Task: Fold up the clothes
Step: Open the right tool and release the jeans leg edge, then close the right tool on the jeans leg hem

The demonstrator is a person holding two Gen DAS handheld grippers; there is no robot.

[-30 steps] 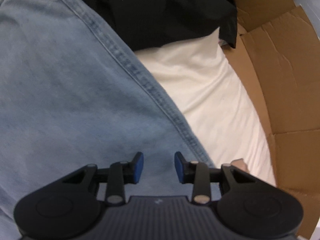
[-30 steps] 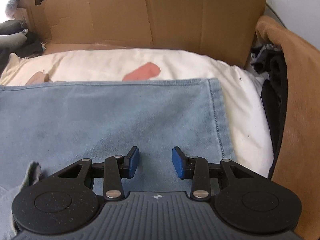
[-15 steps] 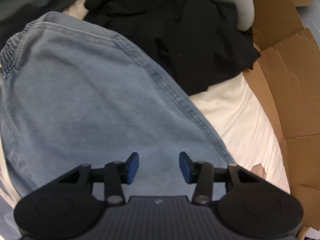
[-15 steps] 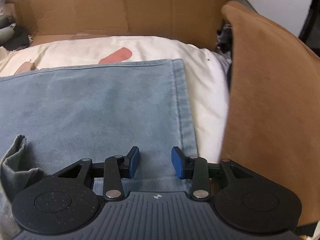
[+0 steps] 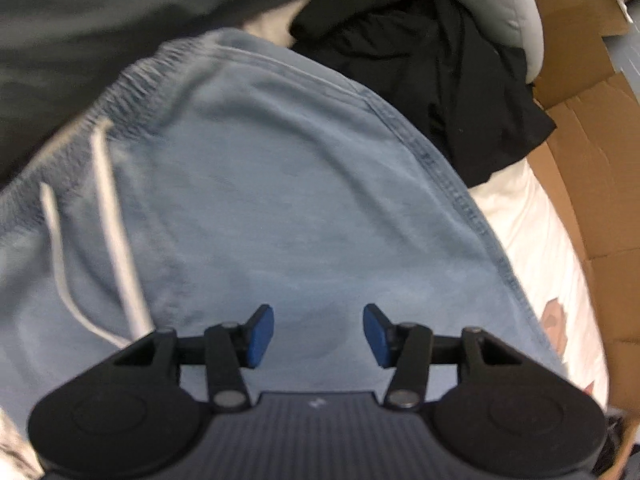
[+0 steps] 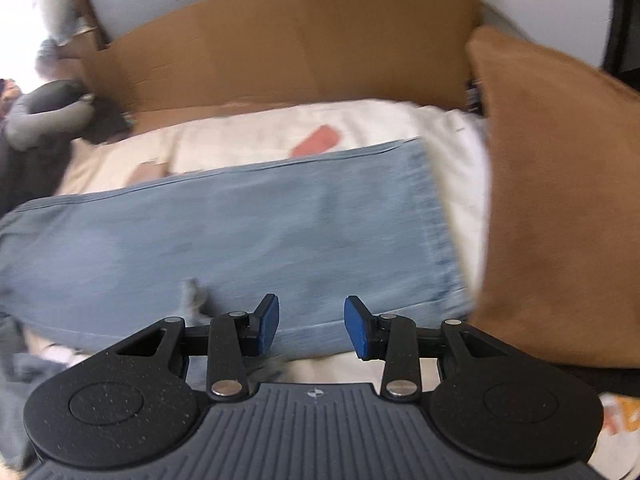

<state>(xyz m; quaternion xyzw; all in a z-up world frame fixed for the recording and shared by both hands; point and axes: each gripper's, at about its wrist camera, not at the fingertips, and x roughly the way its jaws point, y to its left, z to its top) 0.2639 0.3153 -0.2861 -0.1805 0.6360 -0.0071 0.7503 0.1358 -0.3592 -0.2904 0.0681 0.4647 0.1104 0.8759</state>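
Jeans (image 5: pixel 280 200) lie flat on the white sheet (image 5: pixel 532 232), doubled lengthwise, likely ready for a cross fold. Left gripper (image 5: pixel 318 334) over the waist end, jaws opening, nothing between. Right gripper (image 6: pixel 312 326) over the hem edge, jaws apart, empty. Left view alone shows waistband, drawstring (image 5: pixel 116 232) and black clothes (image 5: pixel 452 80) beyond jeans; right view alone shows hem, brown cloth (image 6: pixel 560 200) beside jeans, cardboard (image 6: pixel 300 40) behind

No readable text

Nothing legible showed in either wrist view; the small pale mark on each gripper body was too small to read.
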